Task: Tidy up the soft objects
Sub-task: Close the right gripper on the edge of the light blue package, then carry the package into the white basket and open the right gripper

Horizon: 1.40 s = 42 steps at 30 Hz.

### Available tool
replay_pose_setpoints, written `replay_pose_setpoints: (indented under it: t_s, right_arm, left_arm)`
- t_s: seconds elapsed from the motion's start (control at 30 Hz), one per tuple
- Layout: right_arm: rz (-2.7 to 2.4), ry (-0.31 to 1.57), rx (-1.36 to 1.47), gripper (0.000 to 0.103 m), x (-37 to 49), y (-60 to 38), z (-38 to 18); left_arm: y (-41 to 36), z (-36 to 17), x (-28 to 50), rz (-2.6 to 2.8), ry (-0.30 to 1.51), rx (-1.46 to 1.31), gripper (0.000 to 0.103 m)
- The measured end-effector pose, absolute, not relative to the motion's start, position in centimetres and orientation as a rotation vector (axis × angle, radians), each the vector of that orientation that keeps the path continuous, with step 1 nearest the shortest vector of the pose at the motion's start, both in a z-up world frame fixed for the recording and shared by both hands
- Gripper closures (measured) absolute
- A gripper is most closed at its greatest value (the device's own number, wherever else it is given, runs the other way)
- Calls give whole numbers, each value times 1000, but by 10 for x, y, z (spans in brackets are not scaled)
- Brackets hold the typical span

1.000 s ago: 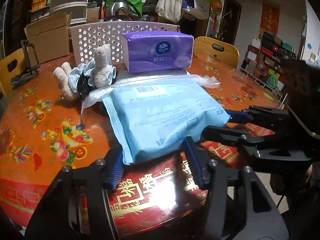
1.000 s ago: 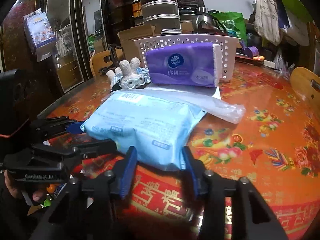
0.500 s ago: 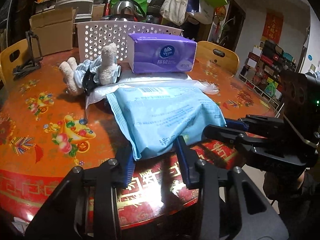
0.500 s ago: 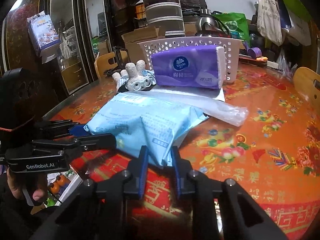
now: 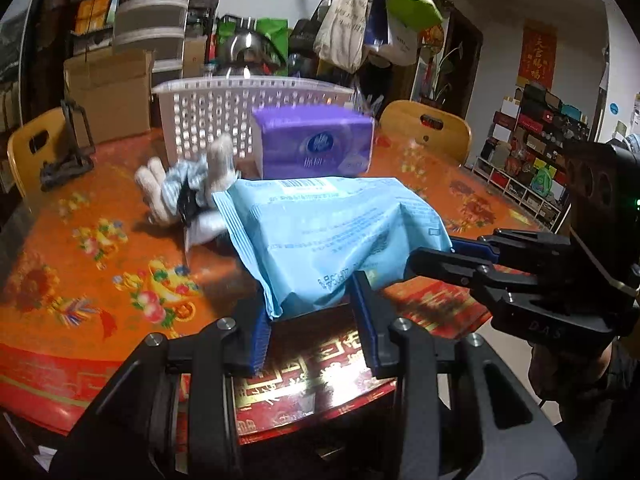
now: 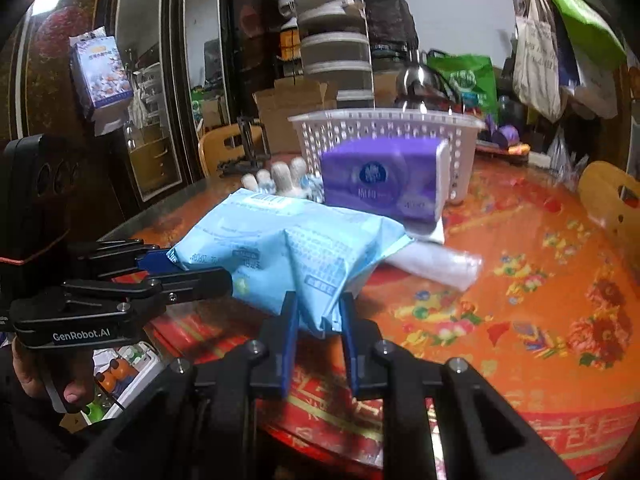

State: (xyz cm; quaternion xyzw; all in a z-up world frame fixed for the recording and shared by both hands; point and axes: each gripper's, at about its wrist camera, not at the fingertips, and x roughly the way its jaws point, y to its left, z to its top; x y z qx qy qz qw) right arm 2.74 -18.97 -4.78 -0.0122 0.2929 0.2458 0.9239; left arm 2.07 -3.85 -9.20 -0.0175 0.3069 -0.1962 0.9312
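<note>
Both grippers, left (image 5: 308,320) and right (image 6: 318,320), pinched the near corners of a soft pale-blue plastic pack (image 5: 332,236), held above the orange table (image 5: 80,248).

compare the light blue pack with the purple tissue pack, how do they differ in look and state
The light blue pack is flat, floppy and creased; the purple tissue pack is a firm, boxy block. The blue one is pinched at its near edge by both tongs, left and right, its front raised; the purple one stands untouched before the white basket. Both are soft plastic-wrapped packs.
</note>
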Motion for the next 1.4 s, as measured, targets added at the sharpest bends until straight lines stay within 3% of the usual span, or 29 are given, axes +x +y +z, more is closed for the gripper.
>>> replay_pose_setpoints:
  t_s: [0.3, 0.6, 1.03, 1.4]
  right_arm:
    - [495, 533, -54, 85, 37, -187, -13]
    - [480, 451, -92, 85, 91, -184, 33]
    - [470, 510, -73, 85, 238, -187, 84]
    - [489, 648, -41, 85, 341, -194, 63]
  left_arm:
    - [-35, -57, 17, -397, 563, -27, 68]
    - [-26, -4, 61, -390, 475, -16, 68]
    - [-22, 74, 209, -395, 474, -14, 68]
    - [-26, 66, 344, -364, 626, -61, 68]
